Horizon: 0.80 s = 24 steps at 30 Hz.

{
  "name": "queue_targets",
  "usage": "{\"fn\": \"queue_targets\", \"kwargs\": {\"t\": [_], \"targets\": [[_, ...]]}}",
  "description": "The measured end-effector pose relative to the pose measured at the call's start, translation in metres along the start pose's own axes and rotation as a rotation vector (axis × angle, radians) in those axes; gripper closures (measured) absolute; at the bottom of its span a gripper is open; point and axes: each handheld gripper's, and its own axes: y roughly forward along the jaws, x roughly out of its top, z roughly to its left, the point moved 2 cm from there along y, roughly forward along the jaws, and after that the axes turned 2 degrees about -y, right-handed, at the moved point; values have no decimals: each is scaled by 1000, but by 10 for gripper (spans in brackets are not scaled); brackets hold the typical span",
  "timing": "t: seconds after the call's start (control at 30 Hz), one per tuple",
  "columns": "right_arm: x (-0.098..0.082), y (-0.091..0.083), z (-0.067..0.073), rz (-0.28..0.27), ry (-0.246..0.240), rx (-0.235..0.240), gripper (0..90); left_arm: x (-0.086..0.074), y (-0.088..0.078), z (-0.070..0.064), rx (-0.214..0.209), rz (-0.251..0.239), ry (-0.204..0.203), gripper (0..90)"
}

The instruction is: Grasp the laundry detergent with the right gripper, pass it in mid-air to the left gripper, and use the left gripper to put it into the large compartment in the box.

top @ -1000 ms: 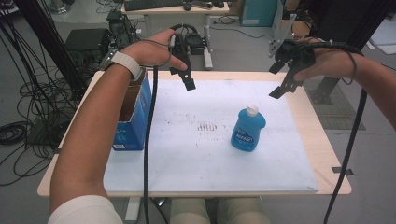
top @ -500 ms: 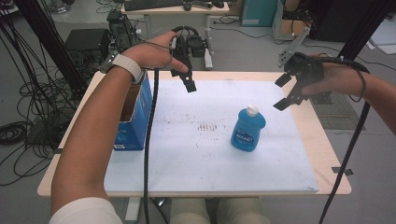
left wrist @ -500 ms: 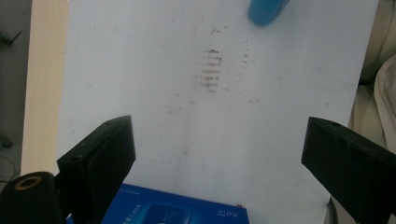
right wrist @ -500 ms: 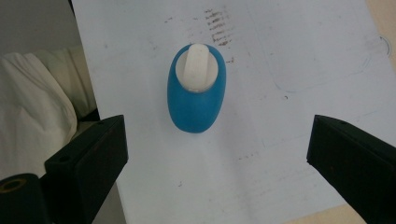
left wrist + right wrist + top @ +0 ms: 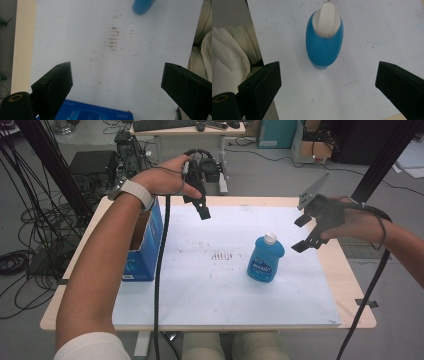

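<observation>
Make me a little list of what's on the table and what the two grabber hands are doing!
bottle: blue bottle with white cap, upright on the white mat
box: blue box, open top, at the mat's left edge
left gripper: open, in the air near the box, holding nothing
right gripper: open, beside the bottle, not touching it

Bottle [image 5: 265, 259] right of box [image 5: 146, 242]
</observation>
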Motion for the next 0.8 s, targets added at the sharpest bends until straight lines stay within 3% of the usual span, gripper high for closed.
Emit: {"fn": "queue_targets", "kwargs": {"t": [0.17,0.2,0.27,0.73,0.77,0.8], "targets": [[-3,5,2,-14,-2,-6,65,-1,1,0,-2,1,0,109],[-3,9,0,-54,-49,-10,59,-1,2,0,-2,3,2,109],[-7,14,1,-65,-50,-22,54,-1,2,0,-2,3,3,109],[-23,29,0,-91,-5,-37,51,0,3,0,-2,4,4,111],[-24,31,1,-83,24,-46,49,1,3,0,-3,5,5,111],[-25,31,1,-85,21,-48,49,1,3,0,-3,5,5,111]]}}
